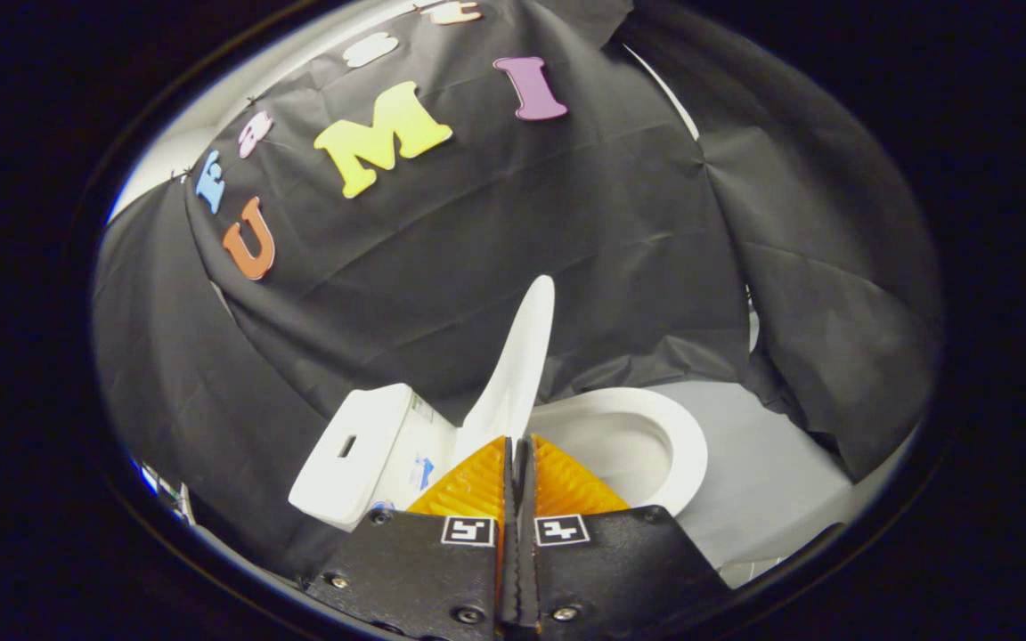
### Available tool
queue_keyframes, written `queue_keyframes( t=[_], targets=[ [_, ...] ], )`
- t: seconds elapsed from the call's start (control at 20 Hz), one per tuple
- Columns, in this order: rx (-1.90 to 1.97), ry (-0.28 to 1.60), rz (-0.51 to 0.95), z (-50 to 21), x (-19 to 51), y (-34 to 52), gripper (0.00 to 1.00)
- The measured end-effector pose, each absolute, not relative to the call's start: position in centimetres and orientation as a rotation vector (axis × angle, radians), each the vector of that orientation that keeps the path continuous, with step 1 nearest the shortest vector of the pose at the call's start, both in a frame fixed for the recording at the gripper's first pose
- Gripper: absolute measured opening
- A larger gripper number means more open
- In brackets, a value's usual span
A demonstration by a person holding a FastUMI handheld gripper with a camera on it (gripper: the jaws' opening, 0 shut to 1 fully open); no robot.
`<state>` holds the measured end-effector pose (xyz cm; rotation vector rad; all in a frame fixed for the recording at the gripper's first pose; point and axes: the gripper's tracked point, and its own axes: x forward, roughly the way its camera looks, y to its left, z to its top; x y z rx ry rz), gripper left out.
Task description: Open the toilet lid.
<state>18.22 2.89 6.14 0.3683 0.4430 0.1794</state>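
A white toilet stands just beyond my fingers, in front of the black cloth wall. Its lid (520,356) is raised and nearly upright, seen almost edge-on, rising from the hinge area between the tank (362,441) and the bowl (642,441). The seat ring and the open bowl lie to the right of the lid. My gripper (517,442) is shut, the two fingers pressed together with only a thin slit between them. Their tips sit right at the lid's lower part, and nothing shows between them. Whether the tips touch the lid I cannot tell.
The tank's flat top has a small dark slot (346,445). Pale grey floor (762,463) spreads to the right of the bowl. Black cloth (477,223) hangs close behind and around the toilet.
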Motion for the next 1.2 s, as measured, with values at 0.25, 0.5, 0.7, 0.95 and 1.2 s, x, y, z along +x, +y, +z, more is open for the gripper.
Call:
queue_keyframes(
  t=[0.25, 0.5, 0.7, 0.95, 1.2],
  targets=[
    [0.339, 0.425, 0.213, 7.9, 18.1, 5.4, 0.04],
    [0.292, 0.408, 0.229, 9.5, 17.9, 7.8, 0.04],
    [0.254, 0.387, 0.246, 10.4, 17.5, 9.6, 0.04],
    [0.197, 0.358, 0.261, 11.7, 17.3, 12.6, 0.04],
    [0.102, 0.327, 0.274, 12.7, 17.2, 15.7, 0.04]
  ],
)
